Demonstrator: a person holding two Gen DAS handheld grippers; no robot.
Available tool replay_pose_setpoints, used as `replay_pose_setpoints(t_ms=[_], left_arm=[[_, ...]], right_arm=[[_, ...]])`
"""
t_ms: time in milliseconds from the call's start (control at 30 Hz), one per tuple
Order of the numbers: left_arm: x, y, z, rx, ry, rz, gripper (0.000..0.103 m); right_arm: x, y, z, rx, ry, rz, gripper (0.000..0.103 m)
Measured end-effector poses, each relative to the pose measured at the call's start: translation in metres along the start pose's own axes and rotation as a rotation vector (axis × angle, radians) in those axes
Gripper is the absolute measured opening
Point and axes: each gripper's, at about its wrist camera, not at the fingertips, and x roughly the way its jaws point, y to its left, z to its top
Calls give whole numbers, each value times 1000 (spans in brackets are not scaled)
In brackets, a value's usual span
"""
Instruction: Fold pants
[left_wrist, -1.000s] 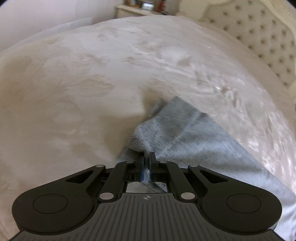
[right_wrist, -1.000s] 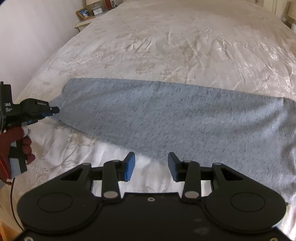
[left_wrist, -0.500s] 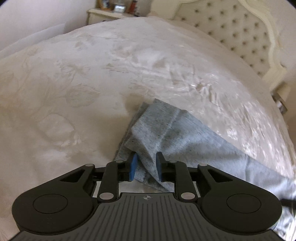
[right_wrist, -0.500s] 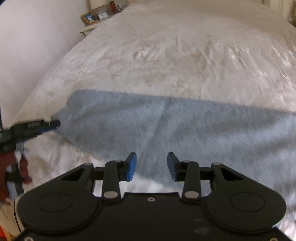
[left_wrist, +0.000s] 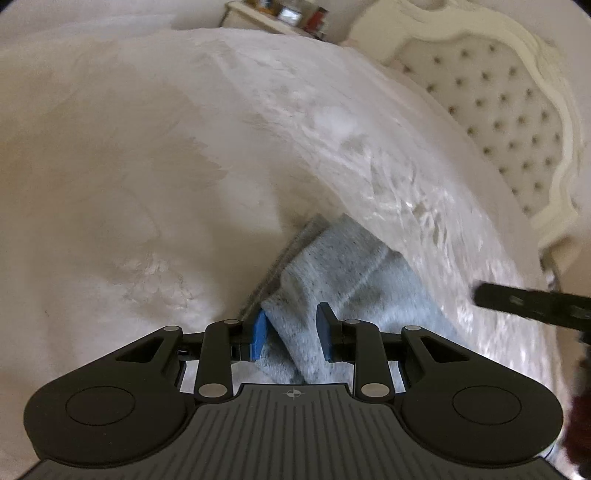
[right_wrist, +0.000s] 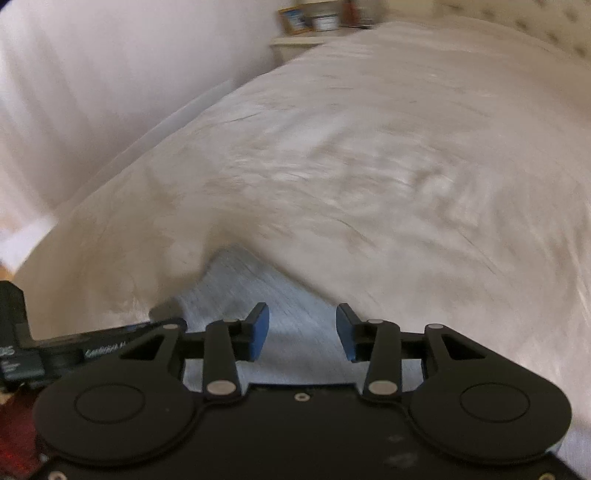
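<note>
The grey knit pants lie on the white bedspread. In the left wrist view their near end, with a hem seam, runs between the open blue pads of my left gripper; nothing is clamped. In the right wrist view the same cloth end lies under and ahead of my right gripper, whose jaws stand wide apart and empty. The right gripper's body shows at the right edge of the left wrist view, and the left gripper's body shows at the lower left of the right wrist view. Both views are blurred.
A tufted cream headboard stands at the right. A nightstand with a framed photo and small items stands by the wall at the bed's far end. The bedspread spreads wide to the left.
My left gripper has opened and let go of the pants' end, then opened wider. My right gripper has swung left to that same end, close beside the left gripper.
</note>
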Motion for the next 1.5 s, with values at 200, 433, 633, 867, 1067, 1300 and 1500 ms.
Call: replay_pose_setpoints(t_ms=[200, 433, 633, 867, 1067, 1300, 1500], left_arm=[[4, 6, 3, -47, -8, -27, 26], [-1, 5, -1, -7, -27, -15, 10], [-42, -11, -6, 60, -92, -7, 10], [-29, 8, -10, 10, 18, 53, 26], [-35, 21, -20, -33, 77, -57, 76], [2, 3, -25, -48, 107, -150, 81], [36, -13, -10, -71, 76, -186, 81]], right_arm=[[64, 23, 34, -148, 69, 58, 43], [93, 31, 40, -213, 136, 130, 7], [48, 47, 32, -288, 68, 196, 7], [93, 57, 33, -332, 97, 44, 10], [74, 47, 33, -171, -23, 6, 19], [-1, 17, -12, -4, -75, -13, 22], [-58, -18, -87, 188, -28, -127, 26]])
